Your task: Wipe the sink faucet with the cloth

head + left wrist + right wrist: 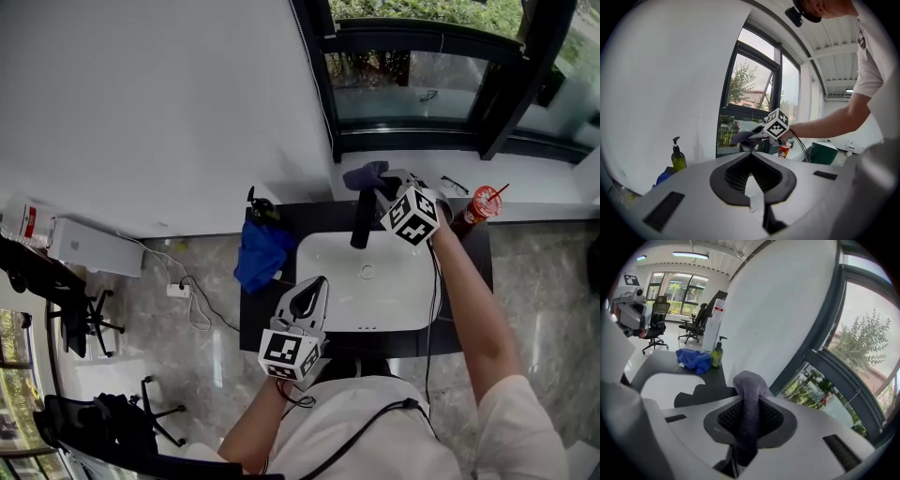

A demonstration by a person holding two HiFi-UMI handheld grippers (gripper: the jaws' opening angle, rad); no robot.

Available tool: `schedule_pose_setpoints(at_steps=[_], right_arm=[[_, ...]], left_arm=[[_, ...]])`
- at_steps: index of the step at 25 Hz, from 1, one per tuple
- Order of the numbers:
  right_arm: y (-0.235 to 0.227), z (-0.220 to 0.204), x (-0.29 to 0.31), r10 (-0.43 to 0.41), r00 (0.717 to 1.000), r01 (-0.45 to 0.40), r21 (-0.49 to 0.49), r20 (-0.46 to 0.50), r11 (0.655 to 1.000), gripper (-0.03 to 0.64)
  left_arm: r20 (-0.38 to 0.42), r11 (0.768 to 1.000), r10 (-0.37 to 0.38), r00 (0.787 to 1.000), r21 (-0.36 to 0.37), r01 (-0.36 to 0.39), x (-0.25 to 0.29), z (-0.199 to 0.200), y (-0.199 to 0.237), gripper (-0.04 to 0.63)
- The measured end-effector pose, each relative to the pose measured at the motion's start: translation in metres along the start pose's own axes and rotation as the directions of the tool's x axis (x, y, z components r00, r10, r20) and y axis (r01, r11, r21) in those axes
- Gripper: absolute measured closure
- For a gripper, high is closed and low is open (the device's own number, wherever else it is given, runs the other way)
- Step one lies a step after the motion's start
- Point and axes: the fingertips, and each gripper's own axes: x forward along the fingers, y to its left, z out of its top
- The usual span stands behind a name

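A black faucet stands at the back of the white sink. My right gripper is shut on a grey-purple cloth, held at the faucet's top, just behind it. In the right gripper view the cloth hangs down between the jaws. My left gripper hovers over the sink's front left rim, jaws together, holding nothing. From the left gripper view, the right gripper's marker cube and the cloth show ahead.
A blue rag and a green soap bottle sit on the black counter left of the sink. A red cup with a straw stands at the right. A window sill and a white wall lie behind.
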Motion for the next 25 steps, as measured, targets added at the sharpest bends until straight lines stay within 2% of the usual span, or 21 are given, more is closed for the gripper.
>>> schedule_pose_setpoints(at_steps=[6,11,15,18,20,22,25], right_arm=[[0.037,0.000,-0.015,0.145,0.989,-0.145,-0.016,0.007,0.989,0.555],[0.078,0.000,-0.039,0.311,0.949,-0.312,0.006,0.041,0.950,0.555],[0.102,-0.006,-0.056,0.378,0.925,-0.380,0.026,0.047,0.925,0.555],[0.093,0.000,-0.075,0.369,0.921,-0.383,0.110,0.126,0.917,0.555],[0.071,0.008,-0.083,0.321,0.926,-0.354,0.165,0.197,0.920,0.555],[0.039,0.012,-0.082,0.233,0.945,-0.281,0.203,0.230,0.938,0.555],[-0.005,0.013,-0.067,0.070,0.979,-0.113,0.220,0.192,0.969,0.555]], left_arm=[[-0.008,1.000,-0.005,1.000,-0.002,0.005,0.002,-0.005,0.006,0.603],[-0.009,1.000,-0.025,1.000,0.008,0.025,0.008,-0.005,0.001,0.603],[-0.010,0.999,-0.047,0.999,0.016,0.047,0.011,-0.007,-0.006,0.603],[-0.007,0.998,-0.058,0.998,0.015,0.058,0.011,-0.005,-0.009,0.603],[-0.005,0.998,-0.059,0.998,0.014,0.060,0.010,-0.004,-0.009,0.603],[-0.004,0.998,-0.056,0.998,0.014,0.056,0.010,-0.004,-0.008,0.603],[-0.003,0.999,-0.042,0.999,0.014,0.042,0.007,-0.004,-0.006,0.603]])
